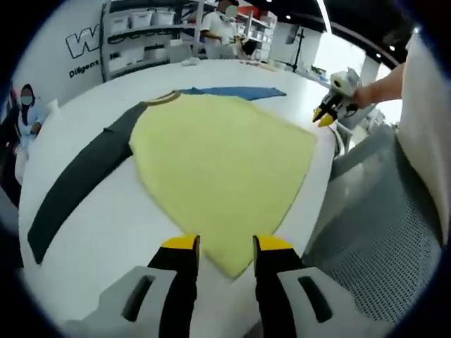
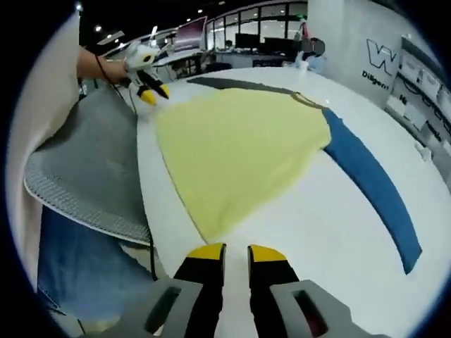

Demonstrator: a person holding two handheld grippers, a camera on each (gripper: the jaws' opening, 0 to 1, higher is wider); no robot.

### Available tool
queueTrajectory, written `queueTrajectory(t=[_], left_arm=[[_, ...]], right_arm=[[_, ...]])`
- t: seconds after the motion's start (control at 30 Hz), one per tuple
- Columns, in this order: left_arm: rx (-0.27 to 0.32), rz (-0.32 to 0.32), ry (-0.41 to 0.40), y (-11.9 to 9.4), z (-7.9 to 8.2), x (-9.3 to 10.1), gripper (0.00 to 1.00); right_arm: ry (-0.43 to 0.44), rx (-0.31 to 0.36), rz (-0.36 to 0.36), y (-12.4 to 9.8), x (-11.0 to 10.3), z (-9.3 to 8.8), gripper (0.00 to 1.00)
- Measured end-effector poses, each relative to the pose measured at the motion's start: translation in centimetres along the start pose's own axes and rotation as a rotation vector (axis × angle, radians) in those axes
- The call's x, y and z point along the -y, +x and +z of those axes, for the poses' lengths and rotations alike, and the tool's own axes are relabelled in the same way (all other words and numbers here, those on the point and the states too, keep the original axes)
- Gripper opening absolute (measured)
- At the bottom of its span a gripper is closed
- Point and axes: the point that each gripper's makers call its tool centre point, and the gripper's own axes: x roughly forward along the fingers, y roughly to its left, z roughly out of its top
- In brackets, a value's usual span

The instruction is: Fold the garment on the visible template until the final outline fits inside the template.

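A yellow shirt (image 1: 218, 169) with one dark sleeve (image 1: 84, 176) and one blue sleeve (image 2: 370, 179) lies flat on the white bench (image 1: 106, 232), its hem along the near edge. The left tongs (image 1: 225, 245) straddle the left hem corner, parted and empty. The right tongs (image 2: 236, 251) hover parted near the right corner. Both should pinch the hem squarely, then lift evenly.

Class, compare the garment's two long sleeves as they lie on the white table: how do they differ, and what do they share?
Colour: the dark grey sleeve is near black, the blue sleeve bright blue. Side: each runs out from an opposite side of the yellow body. Collar: in the left gripper view its trim curves at the dark grey sleeve's top, with the blue sleeve behind it. Shared: both lie flat, unfolded and extended on the white table.
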Motion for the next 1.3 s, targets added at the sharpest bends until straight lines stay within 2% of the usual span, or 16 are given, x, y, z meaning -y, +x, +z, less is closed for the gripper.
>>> queueTrajectory(t=[0.37,0.47,0.57,0.93,1.3], left_arm=[[0.113,0.009,-0.068,1.5,2.4,1.0,0.41],[0.127,0.015,-0.082,1.6,2.7,1.1,0.45],[0.136,0.022,-0.085,1.7,2.9,1.1,0.48],[0.179,0.045,-0.103,1.6,4.2,1.4,0.53],[0.217,0.044,-0.073,1.7,6.0,2.3,0.63]], right_arm=[[0.29,0.075,-0.283,-3.3,9.8,-1.2,0.05],[0.377,0.104,-0.354,-4.2,12.3,-1.6,0.05],[0.433,0.105,-0.407,-4.9,14.4,-2.5,0.06],[0.586,0.13,-0.529,-6.4,20.4,-4.4,0.06],[0.651,0.128,-0.59,-6.1,24.7,-5.1,0.1]])
